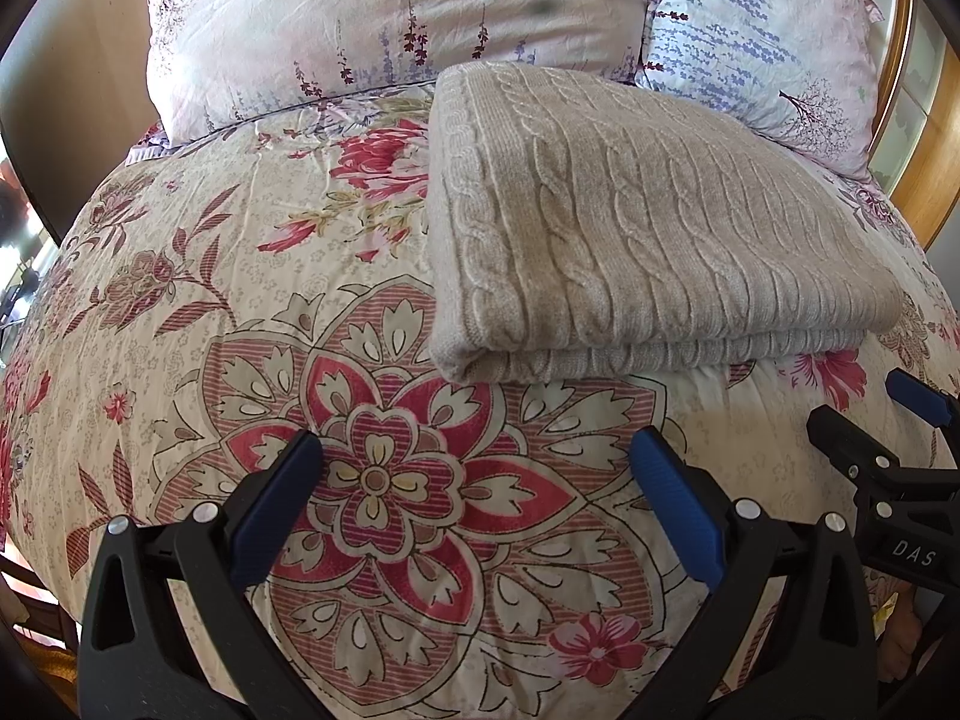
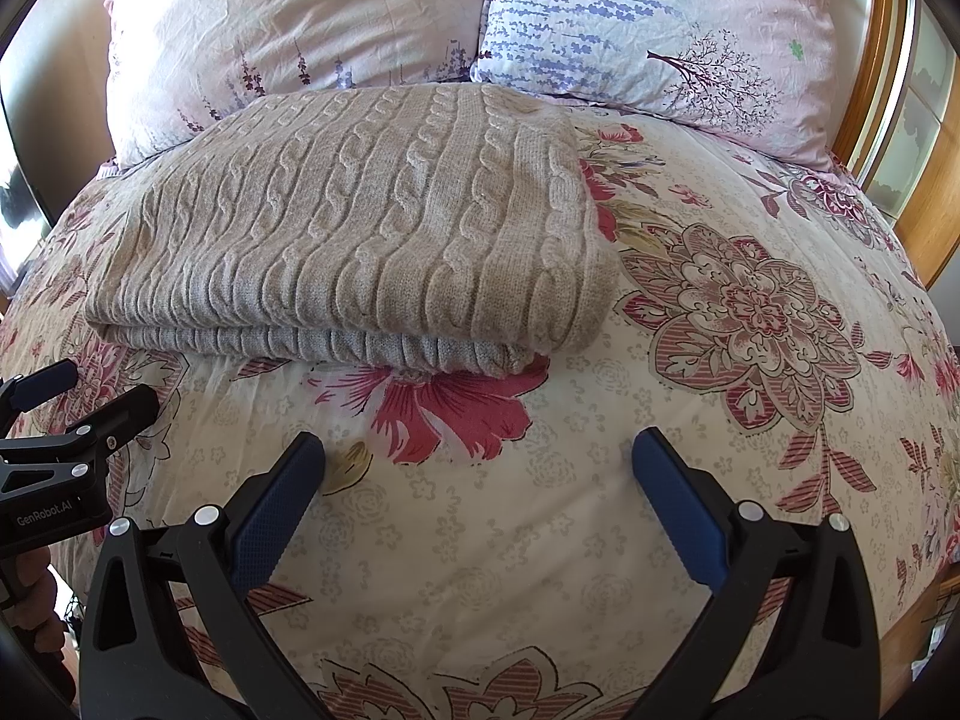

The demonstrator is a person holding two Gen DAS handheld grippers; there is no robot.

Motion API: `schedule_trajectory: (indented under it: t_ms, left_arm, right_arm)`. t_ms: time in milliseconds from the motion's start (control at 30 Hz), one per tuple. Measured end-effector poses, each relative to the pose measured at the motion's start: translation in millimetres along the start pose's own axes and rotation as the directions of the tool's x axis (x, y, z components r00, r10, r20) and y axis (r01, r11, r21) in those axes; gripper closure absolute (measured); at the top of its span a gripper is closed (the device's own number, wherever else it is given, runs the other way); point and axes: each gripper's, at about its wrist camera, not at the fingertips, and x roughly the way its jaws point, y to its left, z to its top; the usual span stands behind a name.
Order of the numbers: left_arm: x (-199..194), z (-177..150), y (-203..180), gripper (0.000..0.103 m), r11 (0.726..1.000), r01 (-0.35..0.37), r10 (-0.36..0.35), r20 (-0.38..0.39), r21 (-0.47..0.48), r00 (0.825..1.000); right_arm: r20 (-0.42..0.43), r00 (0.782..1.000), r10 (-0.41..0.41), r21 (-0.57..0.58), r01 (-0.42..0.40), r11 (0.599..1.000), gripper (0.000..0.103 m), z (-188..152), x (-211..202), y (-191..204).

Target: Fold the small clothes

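A beige cable-knit sweater [image 1: 630, 222] lies folded into a flat rectangle on the floral bedspread [image 1: 240, 300], just below the pillows. It also shows in the right wrist view [image 2: 360, 228]. My left gripper [image 1: 477, 456] is open and empty, hovering over the bedspread short of the sweater's near left corner. My right gripper [image 2: 477, 456] is open and empty, short of the sweater's near right corner. Each gripper shows at the edge of the other's view: the right gripper [image 1: 882, 420] and the left gripper [image 2: 90, 396]. Neither touches the sweater.
Two pillows lean at the head of the bed, a pink one [image 1: 360, 18] and a lavender-print one [image 1: 768, 42]. A wooden bed frame [image 2: 870, 60] runs along the right side. The bedspread [image 2: 750, 360] extends to the right of the sweater.
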Motion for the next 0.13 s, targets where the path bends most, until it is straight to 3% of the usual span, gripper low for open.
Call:
schedule_trajectory:
  t_ms: [133]
  left_arm:
    - [0.0, 0.0, -0.2, 0.002, 1.000, 0.000, 0.000, -0.001, 0.000, 1.000]
  right_arm:
    - [0.000, 1.000, 0.000, 0.000, 0.000, 1.000, 0.001, 0.0, 0.0, 0.0]
